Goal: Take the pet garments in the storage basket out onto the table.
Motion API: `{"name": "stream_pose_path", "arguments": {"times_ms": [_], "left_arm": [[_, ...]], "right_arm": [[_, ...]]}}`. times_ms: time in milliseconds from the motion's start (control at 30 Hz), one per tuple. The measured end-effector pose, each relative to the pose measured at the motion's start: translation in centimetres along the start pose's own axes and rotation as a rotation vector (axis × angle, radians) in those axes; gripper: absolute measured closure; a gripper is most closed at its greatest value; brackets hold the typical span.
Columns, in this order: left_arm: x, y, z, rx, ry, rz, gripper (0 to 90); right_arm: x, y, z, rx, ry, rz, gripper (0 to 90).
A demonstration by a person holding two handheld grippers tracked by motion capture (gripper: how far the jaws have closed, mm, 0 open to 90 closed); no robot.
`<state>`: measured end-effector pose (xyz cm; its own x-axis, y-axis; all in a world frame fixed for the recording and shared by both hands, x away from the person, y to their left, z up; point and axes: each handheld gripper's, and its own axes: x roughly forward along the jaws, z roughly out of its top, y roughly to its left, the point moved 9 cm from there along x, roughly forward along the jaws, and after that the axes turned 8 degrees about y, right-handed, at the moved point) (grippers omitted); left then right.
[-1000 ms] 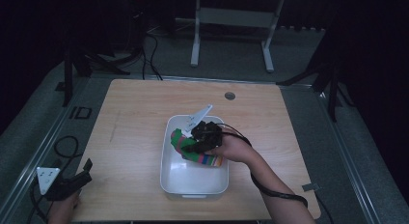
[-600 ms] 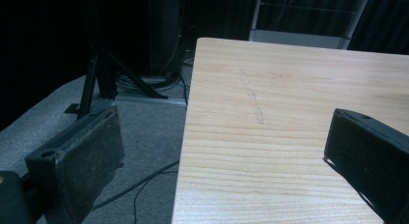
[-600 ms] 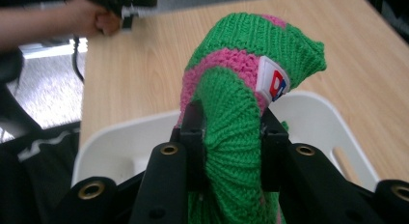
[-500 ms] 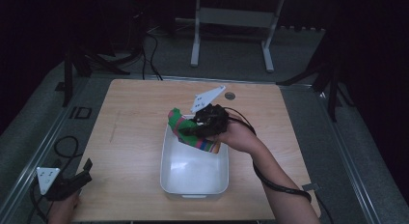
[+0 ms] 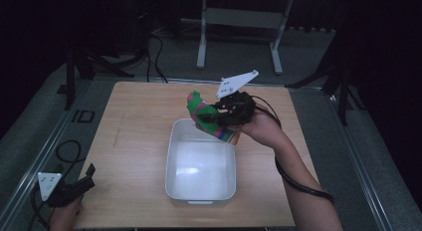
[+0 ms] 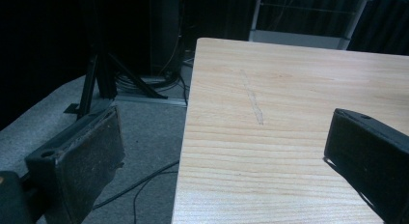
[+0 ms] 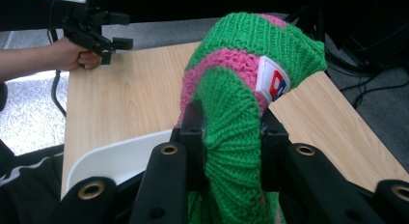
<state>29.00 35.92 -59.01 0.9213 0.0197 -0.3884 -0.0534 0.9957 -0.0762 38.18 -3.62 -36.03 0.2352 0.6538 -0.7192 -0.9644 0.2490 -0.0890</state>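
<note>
A green and pink striped knitted piece [image 5: 203, 113] hangs in the air over the far rim of the white tub [image 5: 171, 156], with my right gripper [image 5: 219, 116] shut on it. In the right gripper view the knit [image 7: 241, 79] bulges up between the two black jaws and carries a small white label [image 7: 274, 81]. My left gripper [image 5: 82, 183] is at the near left corner, off the table's edge, and stands open. In the left gripper view its two pads [image 6: 91, 151] are wide apart with nothing between them.
The wooden table [image 5: 129, 131] has bare board left of and beyond the tub. A faint streak [image 6: 253, 101] marks the wood. A cable [image 5: 293, 176] trails along the right forearm. A metal stand [image 5: 239, 22] and black tripod legs [image 5: 74, 66] stand past the table.
My right gripper has lifted the knitted piece up out of the tub and carried it toward the far rim. The left gripper has stayed where it was.
</note>
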Motion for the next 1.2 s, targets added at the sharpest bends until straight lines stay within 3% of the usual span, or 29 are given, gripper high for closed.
{"name": "stream_pose_path", "arguments": {"times_ms": [500,667,1033,1200], "left_arm": [[0.0,0.0,0.0,0.002,0.000,0.001,0.9],[0.0,0.0,0.0,0.004,0.003,-0.002,0.9],[0.0,0.0,0.0,0.004,0.003,0.003,0.9],[0.0,0.0,0.0,0.004,0.003,0.004,0.9]], "right_arm": [[-4.0,-4.1,-4.6,0.089,0.021,-0.127,71.3],[-4.7,-5.1,-6.5,0.113,0.042,-0.148,71.3],[-7.5,-7.2,-10.4,0.196,0.023,-0.204,71.2],[-7.5,-7.9,-12.2,0.230,0.031,-0.223,71.2]]}}
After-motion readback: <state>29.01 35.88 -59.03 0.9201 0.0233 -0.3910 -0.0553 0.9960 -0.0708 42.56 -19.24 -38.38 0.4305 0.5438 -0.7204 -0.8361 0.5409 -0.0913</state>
